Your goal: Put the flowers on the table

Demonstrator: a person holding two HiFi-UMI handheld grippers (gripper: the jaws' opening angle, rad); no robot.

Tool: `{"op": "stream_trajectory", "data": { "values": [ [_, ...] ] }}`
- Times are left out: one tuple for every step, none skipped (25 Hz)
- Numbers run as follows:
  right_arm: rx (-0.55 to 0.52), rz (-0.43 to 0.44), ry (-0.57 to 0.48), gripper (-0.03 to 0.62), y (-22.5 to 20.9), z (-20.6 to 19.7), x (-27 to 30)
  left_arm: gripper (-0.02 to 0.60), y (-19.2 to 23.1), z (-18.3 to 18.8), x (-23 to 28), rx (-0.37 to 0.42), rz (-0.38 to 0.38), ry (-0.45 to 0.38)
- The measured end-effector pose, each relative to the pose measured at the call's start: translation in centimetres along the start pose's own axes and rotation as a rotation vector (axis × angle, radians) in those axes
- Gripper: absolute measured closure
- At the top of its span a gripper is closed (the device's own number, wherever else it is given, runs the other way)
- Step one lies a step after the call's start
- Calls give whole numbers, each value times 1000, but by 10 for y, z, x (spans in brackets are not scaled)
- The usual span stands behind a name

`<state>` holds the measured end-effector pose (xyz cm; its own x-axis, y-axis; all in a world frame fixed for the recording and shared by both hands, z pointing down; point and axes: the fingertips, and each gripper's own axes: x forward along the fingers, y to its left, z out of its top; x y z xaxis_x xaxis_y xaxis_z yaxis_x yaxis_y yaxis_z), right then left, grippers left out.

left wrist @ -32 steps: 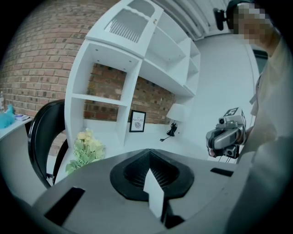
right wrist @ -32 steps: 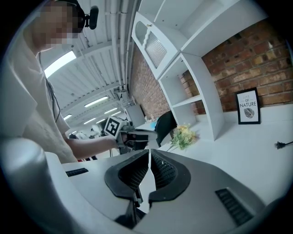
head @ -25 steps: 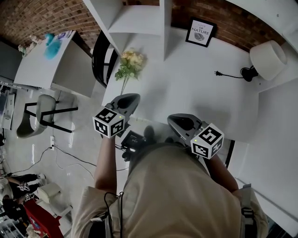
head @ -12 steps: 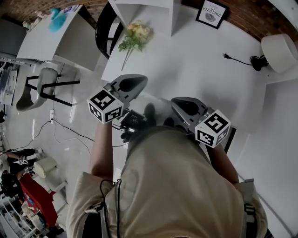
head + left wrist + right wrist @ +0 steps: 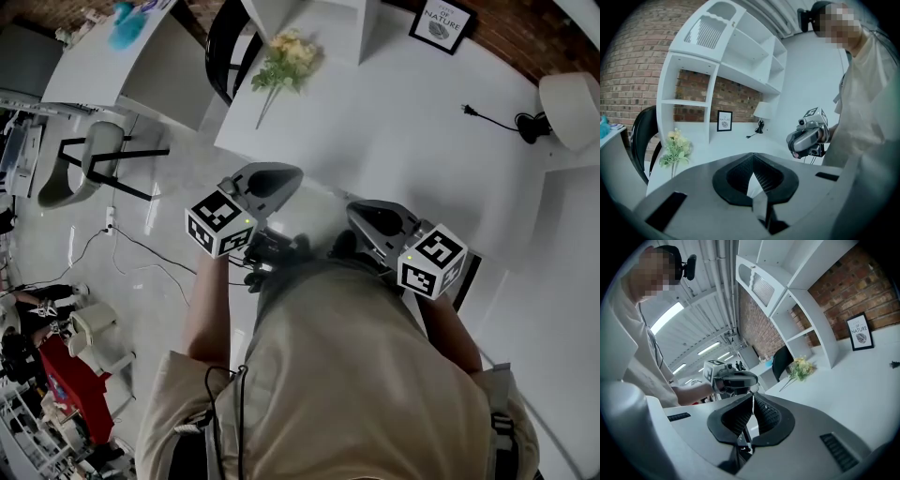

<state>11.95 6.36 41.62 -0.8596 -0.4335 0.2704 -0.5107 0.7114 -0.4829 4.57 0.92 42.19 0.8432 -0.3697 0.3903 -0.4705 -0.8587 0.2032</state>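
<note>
On the worktop (image 5: pixel 394 141), far left, lie the flowers (image 5: pixel 286 61), apparently delivered, so left claw (image 5: pixel 753 161) and right claw (image 5: pixel 753 399) are pressed together, empty.

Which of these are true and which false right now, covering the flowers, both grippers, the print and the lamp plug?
1. The flowers lie on the white table. True.
2. The left gripper holds the flowers. False: its jaws are shut on nothing, and the flowers lie well apart from it.
3. The right gripper is shut and empty. True.
4. The framed print lies flat in the middle of the table. False: it stands at the back, by the brick wall.
5. The lamp's plug lies loose on the table. True.
</note>
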Motion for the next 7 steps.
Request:
{"op": "stream_trajectory", "data": {
  "values": [
    [2, 4, 4, 566, 2, -1, 2, 574, -1, -1, -2, -1, -1, 0],
    [2, 7, 10, 566, 3, -2, 4, 574, -1, -2, -4, -3, -3, -2],
    [1, 10, 15, 566, 5, -2, 7, 574, -2, -3, -7, -5, -7, -7],
    [-1, 13, 19, 566, 8, -3, 11, 574, -1, -4, -11, -6, -9, -10],
    [-4, 15, 21, 566, 11, -2, 17, 574, 0, -6, -16, -5, -10, -13],
    [-7, 18, 22, 566, 15, -2, 22, 574, 2, -8, -22, -2, -9, -14],
    [-10, 21, 23, 566, 18, -1, 28, 574, 4, -10, -28, 1, -9, -15]
  ]
}}
